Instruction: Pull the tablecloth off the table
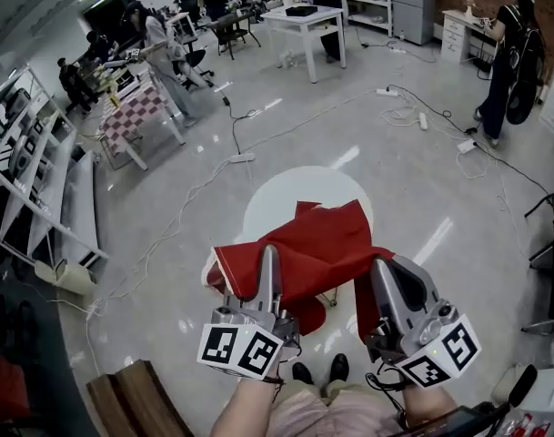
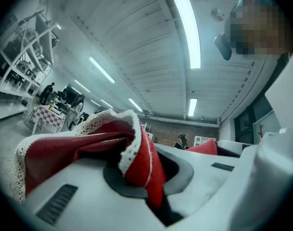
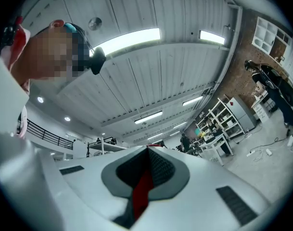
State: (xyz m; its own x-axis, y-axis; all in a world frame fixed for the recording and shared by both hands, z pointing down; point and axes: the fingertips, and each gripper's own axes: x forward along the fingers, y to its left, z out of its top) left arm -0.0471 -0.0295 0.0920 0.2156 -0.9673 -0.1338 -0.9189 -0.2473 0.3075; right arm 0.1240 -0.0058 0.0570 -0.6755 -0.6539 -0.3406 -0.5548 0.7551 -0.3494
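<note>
A red tablecloth [image 1: 304,253] with a white lace edge hangs bunched between my two grippers, above the near edge of a round white table [image 1: 277,194]. My left gripper [image 1: 269,251] is shut on the cloth's left part. In the left gripper view a fold of cloth [image 2: 88,146] with its lace edge is pinched between the jaws of the left gripper [image 2: 145,177]. My right gripper [image 1: 379,265] is shut on the cloth's right part. The right gripper view shows only a thin red strip of cloth [image 3: 142,194] clamped in the right gripper [image 3: 145,172].
Cables [image 1: 240,157] run over the glossy floor around the round table. People stand at a checked-cloth table [image 1: 131,112] at the back left, and a white table [image 1: 304,21] stands further back. Another person [image 1: 508,62] is at the right. Shelving [image 1: 31,180] lines the left side.
</note>
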